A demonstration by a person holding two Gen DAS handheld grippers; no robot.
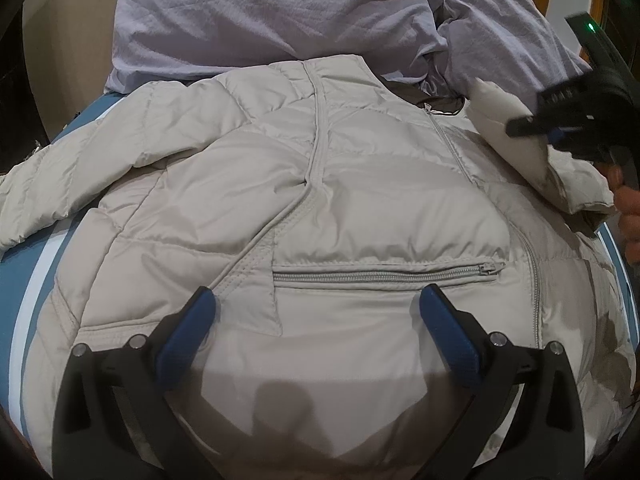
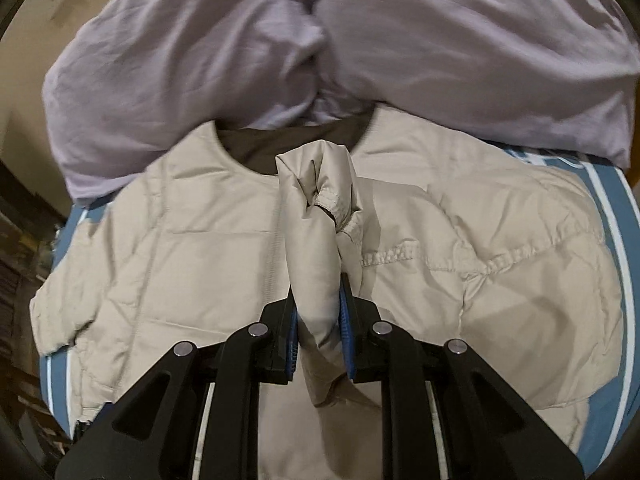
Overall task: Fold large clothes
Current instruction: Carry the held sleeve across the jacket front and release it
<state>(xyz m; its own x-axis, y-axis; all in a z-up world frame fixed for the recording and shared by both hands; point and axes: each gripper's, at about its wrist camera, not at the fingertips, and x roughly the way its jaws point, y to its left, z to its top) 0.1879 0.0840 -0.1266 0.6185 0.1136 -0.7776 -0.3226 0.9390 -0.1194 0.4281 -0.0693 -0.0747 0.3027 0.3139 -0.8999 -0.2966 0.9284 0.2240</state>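
Puffy beige jacket spread flat on the blue striped surface, one sleeve pinched and lifted.

On the left, the left claw [image 1: 316,320] stands spread and empty just over the jacket [image 1: 320,208], near its zipped pocket [image 1: 388,274]. On the right, the right claw [image 2: 318,304] is pressed onto the sleeve [image 2: 320,220] near its cuff, holding it above the jacket's chest. The quilted shell looks light, soft and probably slick, so padding would likely spring back; seams, cuff and hem seem the surest holds. A lilac garment [image 2: 280,40] lies bunched beyond the collar.
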